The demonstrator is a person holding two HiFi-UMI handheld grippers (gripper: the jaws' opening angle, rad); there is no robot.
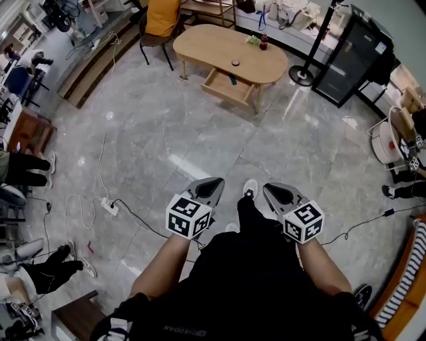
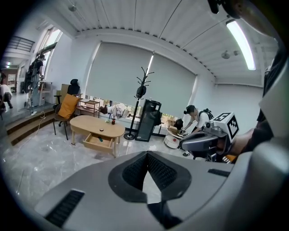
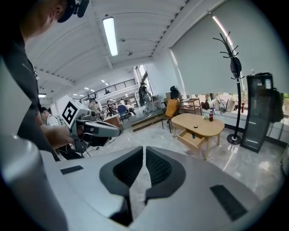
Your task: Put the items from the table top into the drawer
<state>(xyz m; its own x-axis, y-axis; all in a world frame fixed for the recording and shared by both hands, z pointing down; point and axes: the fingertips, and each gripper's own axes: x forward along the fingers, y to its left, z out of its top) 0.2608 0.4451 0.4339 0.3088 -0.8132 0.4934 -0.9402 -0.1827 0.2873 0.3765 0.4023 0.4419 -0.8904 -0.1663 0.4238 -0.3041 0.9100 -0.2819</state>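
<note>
A wide open-plan lab hall, with one corner furnished like a living room.

A polished grey stone floor (image 1: 200,146) runs wall to wall, with a power strip (image 1: 108,206) and loose cables (image 1: 100,166) trailing over it. A lone wooden bench (image 1: 219,50) with its drawer (image 1: 229,86) pulled open stands beside an orange chair (image 1: 162,16), a coat stand (image 2: 141,106) and a black cabinet (image 1: 349,60). Strip lights (image 2: 241,43) line a ribbed ceiling, a large roller blind (image 2: 135,76) covers the far wall, and a railed mezzanine (image 3: 106,88) overlooks desks. Seated people (image 1: 26,166) line the edges.
</note>
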